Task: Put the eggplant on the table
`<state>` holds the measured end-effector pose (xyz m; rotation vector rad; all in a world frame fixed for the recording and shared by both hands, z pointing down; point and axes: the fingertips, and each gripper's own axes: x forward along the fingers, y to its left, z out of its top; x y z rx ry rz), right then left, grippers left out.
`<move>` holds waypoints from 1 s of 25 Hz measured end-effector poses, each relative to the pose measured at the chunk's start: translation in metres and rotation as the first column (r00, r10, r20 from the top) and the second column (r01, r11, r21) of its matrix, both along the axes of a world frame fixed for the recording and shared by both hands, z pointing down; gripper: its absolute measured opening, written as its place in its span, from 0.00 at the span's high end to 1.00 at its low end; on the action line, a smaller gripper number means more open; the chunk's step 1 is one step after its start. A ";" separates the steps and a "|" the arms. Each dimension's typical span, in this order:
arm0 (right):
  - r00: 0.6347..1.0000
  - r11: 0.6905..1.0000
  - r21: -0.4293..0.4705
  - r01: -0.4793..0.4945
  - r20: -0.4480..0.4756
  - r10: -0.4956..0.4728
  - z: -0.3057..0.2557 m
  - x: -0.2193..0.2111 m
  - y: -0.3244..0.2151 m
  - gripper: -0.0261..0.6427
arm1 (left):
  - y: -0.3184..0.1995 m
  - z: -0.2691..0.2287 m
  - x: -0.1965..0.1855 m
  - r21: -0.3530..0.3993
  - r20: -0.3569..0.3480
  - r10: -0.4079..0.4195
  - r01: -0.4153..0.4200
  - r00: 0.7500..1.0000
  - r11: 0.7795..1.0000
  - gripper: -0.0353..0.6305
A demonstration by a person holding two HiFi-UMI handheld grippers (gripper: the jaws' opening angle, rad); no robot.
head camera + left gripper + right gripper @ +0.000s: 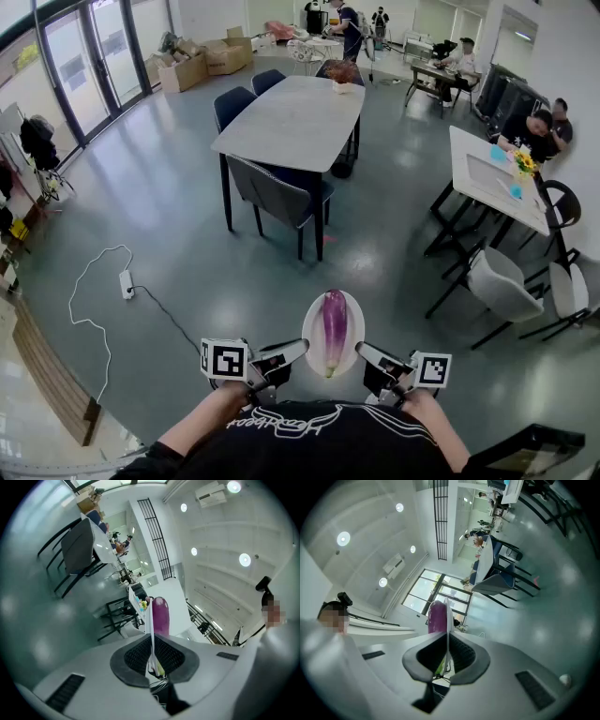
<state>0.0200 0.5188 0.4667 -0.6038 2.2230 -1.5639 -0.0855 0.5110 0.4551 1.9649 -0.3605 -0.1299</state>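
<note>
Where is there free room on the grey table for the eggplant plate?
Grey table: near end and middle bare, bordered by the chairs. Only the far end holds a flower pot. Set the plate there. White table at right is crowded: flowers, people seated.

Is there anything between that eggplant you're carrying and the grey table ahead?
Mostly open floor. The eggplant lies on a plate held by the left gripper and right gripper. A dark chair stands at the near edge of the grey table, partly blocking that side.
</note>
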 end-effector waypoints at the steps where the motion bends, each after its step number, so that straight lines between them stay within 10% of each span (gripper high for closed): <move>1: 1.000 1.000 0.005 0.001 -0.002 -0.001 0.000 0.002 0.000 0.94 | 0.001 0.000 0.002 0.002 0.002 0.002 -0.002 1.000 1.000 0.91; 25: 0.999 0.999 -0.015 -0.048 0.000 0.048 0.001 0.000 0.015 0.94 | 0.012 0.004 0.000 -0.009 -0.018 0.031 -0.032 0.999 0.999 0.91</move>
